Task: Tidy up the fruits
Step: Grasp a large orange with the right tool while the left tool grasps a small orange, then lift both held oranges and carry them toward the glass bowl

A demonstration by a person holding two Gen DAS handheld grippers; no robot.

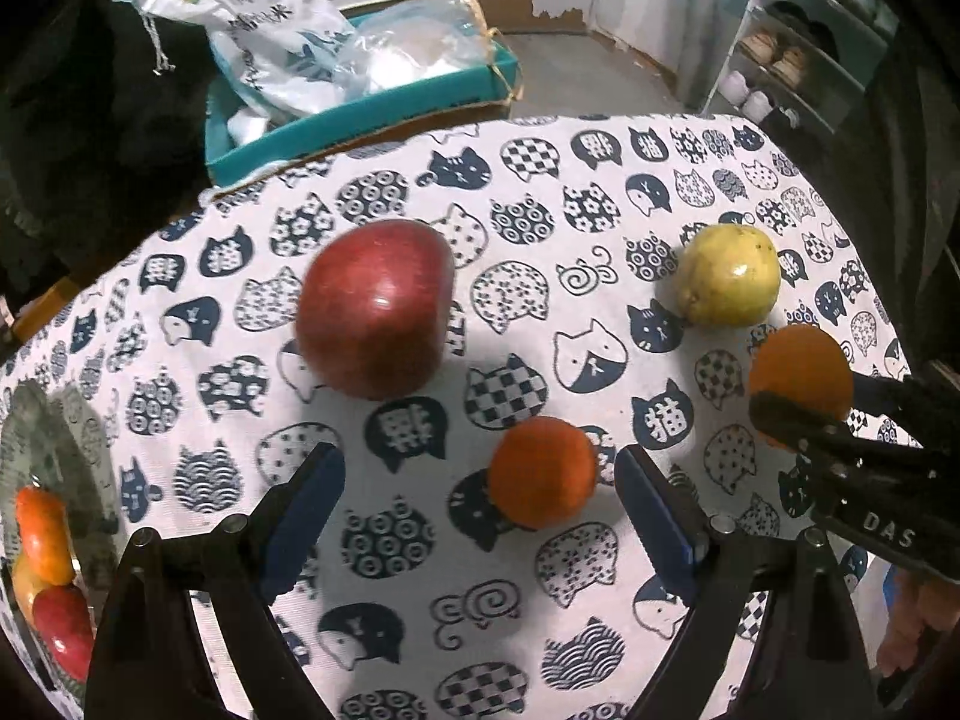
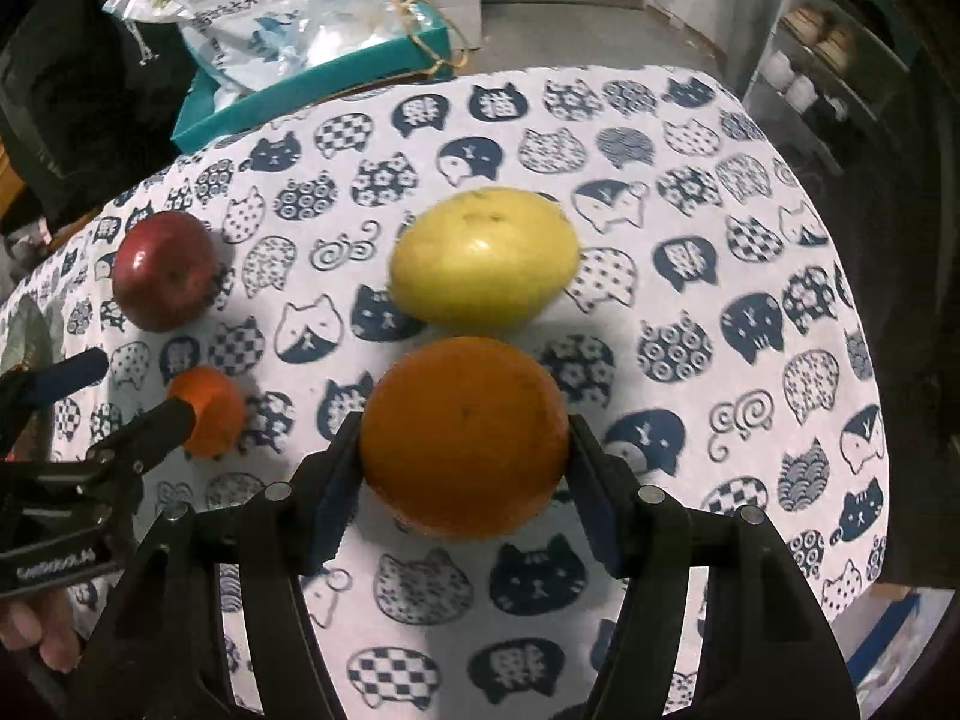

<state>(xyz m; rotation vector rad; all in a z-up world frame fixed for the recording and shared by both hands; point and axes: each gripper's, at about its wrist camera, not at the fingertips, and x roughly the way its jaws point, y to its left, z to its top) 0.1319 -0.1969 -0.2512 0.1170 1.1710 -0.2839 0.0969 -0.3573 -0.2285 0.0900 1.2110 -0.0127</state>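
Observation:
My right gripper (image 2: 465,468) is shut on a large orange (image 2: 465,435), held just above the cat-print cloth; the same orange (image 1: 801,381) shows at the right of the left wrist view. A yellow-green pear (image 2: 483,258) (image 1: 729,276) lies just beyond it. My left gripper (image 1: 480,501) is open, its blue pads on either side of a small orange (image 1: 543,471) (image 2: 210,411) without touching it. A red apple (image 1: 375,306) (image 2: 162,270) rests further left on the cloth.
A clear bowl (image 1: 36,456) at the left edge holds several fruits, red and orange. A teal box (image 1: 360,114) stuffed with plastic bags stands behind the table. A shoe rack (image 1: 798,60) is at the far right. A person's fingers (image 2: 42,630) hold the left gripper.

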